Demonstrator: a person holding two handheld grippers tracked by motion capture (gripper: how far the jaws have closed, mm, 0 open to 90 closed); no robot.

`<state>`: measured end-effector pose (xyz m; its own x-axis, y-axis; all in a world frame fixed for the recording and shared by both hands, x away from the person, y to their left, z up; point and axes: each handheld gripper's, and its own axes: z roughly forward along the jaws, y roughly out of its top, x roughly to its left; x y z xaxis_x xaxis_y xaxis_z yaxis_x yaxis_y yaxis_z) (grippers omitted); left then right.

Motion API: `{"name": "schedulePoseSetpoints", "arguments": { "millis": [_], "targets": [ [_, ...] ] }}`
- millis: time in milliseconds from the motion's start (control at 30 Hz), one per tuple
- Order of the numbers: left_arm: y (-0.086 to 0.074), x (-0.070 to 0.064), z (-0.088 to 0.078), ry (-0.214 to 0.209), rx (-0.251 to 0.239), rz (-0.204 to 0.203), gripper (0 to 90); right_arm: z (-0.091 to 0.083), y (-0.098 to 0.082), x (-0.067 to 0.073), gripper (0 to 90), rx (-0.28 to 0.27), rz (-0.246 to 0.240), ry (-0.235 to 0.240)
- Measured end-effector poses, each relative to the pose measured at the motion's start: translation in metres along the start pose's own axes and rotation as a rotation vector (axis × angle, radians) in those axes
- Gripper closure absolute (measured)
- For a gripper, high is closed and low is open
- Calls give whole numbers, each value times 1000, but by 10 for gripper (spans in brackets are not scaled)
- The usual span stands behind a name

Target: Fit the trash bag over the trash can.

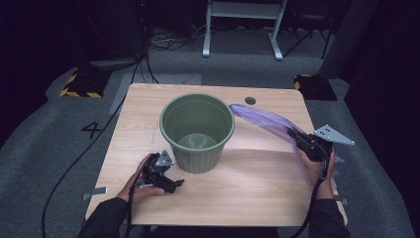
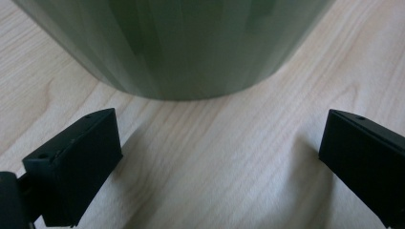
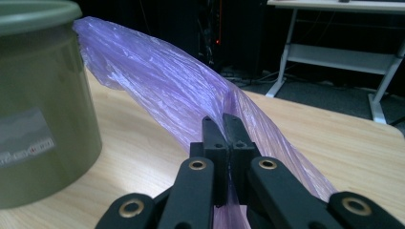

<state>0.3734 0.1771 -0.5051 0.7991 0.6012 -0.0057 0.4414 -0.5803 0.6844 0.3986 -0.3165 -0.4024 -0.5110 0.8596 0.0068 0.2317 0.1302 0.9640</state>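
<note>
A lab: dark room, grey carpet, floor cables, hazard-striped weights.

light wooden table with green bin on it

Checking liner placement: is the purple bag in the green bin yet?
Not in. The purple bag stretches from the right hand-held gripper toward the green bin, one end at its rim; the inside looks bare.

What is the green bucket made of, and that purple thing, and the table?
The green bucket looks like hard plastic: smooth, slightly shiny, with moulded ribs. The purple bag seems thin plastic film: see-through, crinkled, glossy. The table looks like pale wood or a wood-print laminate; the grain shows, but not which.
</note>
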Motion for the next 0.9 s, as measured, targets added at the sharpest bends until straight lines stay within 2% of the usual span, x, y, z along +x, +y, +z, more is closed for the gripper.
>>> {"name": "schedulePoseSetpoints", "arguments": {
  "millis": [400, 467, 833, 900],
  "targets": [
    [4, 1, 3, -5, 6, 10, 0, -14, 18, 1, 900, -90, 18, 9],
    [6, 1, 6, -9, 2, 10, 0, -18, 22, 1, 900, -112, 41, 24],
    [11, 0, 10, -16, 3, 10, 0, -24, 36, 16, 900, -151, -2, 59],
    [13, 1, 12, -11, 3, 13, 0, -23, 39, 22, 900, -151, -28, 71]
  ]
}}
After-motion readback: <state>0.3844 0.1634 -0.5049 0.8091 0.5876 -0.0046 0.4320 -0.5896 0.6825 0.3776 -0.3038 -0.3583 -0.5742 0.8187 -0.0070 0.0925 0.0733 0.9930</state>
